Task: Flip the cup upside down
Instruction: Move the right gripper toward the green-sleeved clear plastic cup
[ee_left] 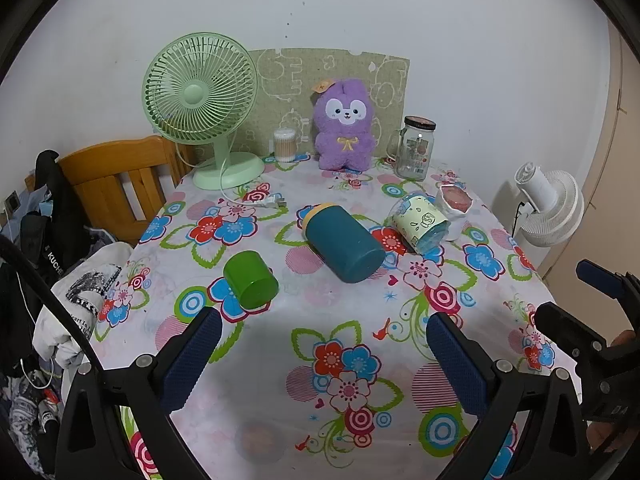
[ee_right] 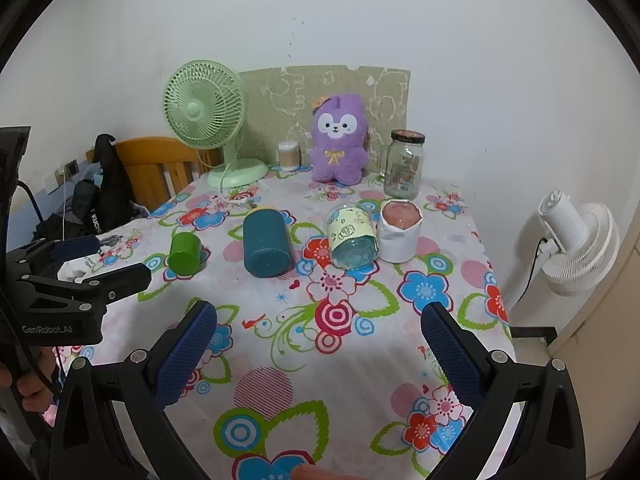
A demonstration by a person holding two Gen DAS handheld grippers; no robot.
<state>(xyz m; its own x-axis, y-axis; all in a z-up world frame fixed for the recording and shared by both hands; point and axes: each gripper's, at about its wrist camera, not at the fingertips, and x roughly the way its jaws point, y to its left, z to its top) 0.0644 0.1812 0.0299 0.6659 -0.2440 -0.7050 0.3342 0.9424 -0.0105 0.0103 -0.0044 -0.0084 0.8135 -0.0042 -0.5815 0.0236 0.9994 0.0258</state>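
Three cups lie on their sides on the flowered tablecloth (ee_left: 280, 360): a small green cup (ee_left: 251, 279) (ee_right: 185, 255), a large teal cup with a yellow rim (ee_left: 341, 243) (ee_right: 265, 242), and a pale cup with a printed sleeve (ee_left: 420, 220) (ee_right: 352, 236). A white cup with pink contents (ee_right: 399, 236) (ee_left: 456, 205) stands upright beside the printed one. My left gripper (ee_left: 324, 338) is open, held over the near table, short of the green and teal cups. My right gripper (ee_right: 320, 330) is open too, with nothing between its fingers.
At the back stand a green desk fan (ee_left: 204, 104), a purple plush toy (ee_left: 344, 120), a glass jar (ee_left: 416, 148) and a cotton swab tub (ee_left: 285, 145). A wooden chair (ee_left: 116, 184) with clothes is left; a white fan (ee_right: 576, 240) is right of the table.
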